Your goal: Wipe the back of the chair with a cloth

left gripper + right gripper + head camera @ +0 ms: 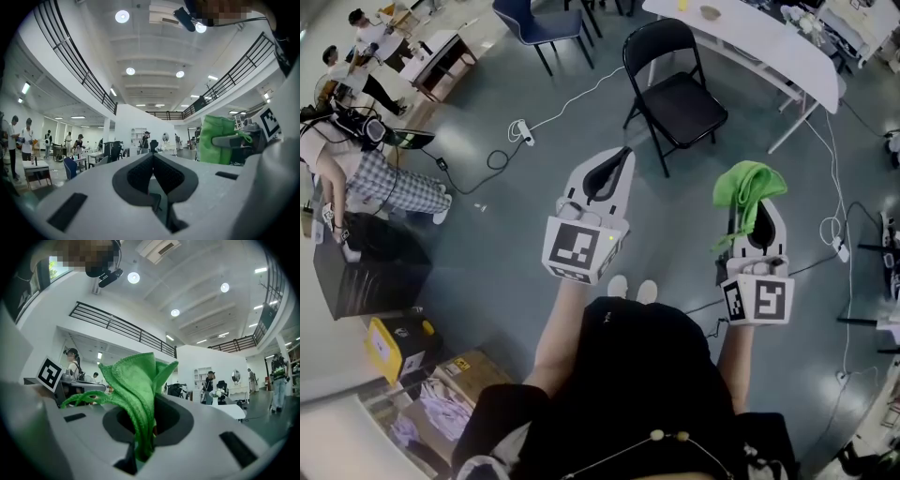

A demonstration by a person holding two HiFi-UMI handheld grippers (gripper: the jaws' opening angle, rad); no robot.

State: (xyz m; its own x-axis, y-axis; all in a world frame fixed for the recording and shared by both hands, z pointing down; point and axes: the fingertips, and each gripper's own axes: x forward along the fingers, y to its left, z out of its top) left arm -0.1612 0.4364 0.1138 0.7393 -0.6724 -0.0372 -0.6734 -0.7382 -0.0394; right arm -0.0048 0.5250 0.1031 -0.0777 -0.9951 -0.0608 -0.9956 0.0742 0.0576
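Note:
A black folding chair [673, 82] stands on the grey floor ahead of me, its back turned toward me. My right gripper [748, 199] is shut on a green cloth [746, 189], which bunches up above its jaws; in the right gripper view the green cloth [136, 385] rises from between the closed jaws. The left gripper [623, 155] is shut with nothing in it, to the left of the cloth and short of the chair. Seen from the left gripper view, the left gripper [153, 159] has its pads pressed together, and the cloth [216, 139] shows at right.
A white table [750, 42] stands just behind the chair, a blue chair [539, 23] to the far left. Cables and a power strip [523, 132] trail over the floor. A black box [366, 267], a yellow case [398, 342] and people are at left.

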